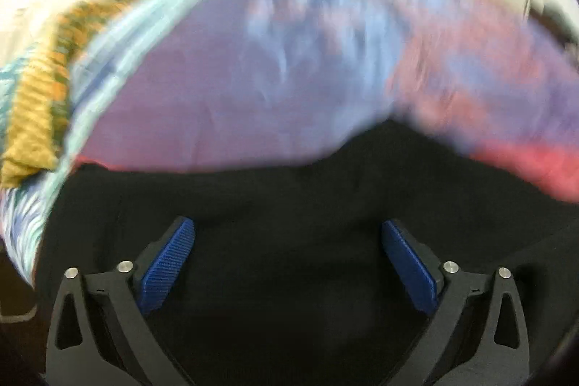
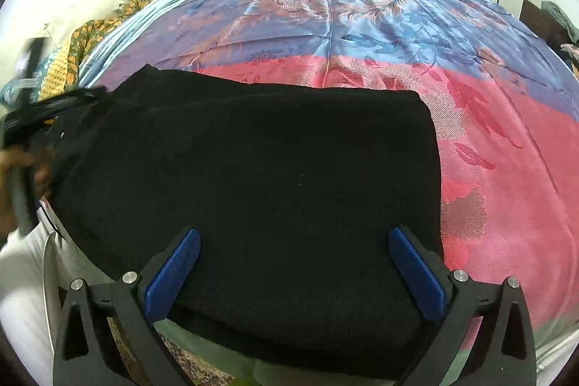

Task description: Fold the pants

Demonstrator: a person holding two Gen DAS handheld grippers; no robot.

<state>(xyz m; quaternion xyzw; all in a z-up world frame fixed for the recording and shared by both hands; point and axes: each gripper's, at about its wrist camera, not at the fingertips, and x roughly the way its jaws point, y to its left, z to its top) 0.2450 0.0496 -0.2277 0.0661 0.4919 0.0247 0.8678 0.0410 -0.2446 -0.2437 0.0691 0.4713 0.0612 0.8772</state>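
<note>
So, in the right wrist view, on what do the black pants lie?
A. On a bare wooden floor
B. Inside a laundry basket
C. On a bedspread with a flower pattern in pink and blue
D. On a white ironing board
C: the black pants lie in a folded stack on the flowered bedspread, whose pink and blue bands show behind and beside them.

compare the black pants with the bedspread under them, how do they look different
The pants are plain matte black; the bedspread is shiny, in pink, blue and purple bands with a floral pattern. The pants lie folded into a compact block; the bedspread lies spread out flat, reaching far beyond them. Both are fabric, and the pants rest on the bedspread.
</note>
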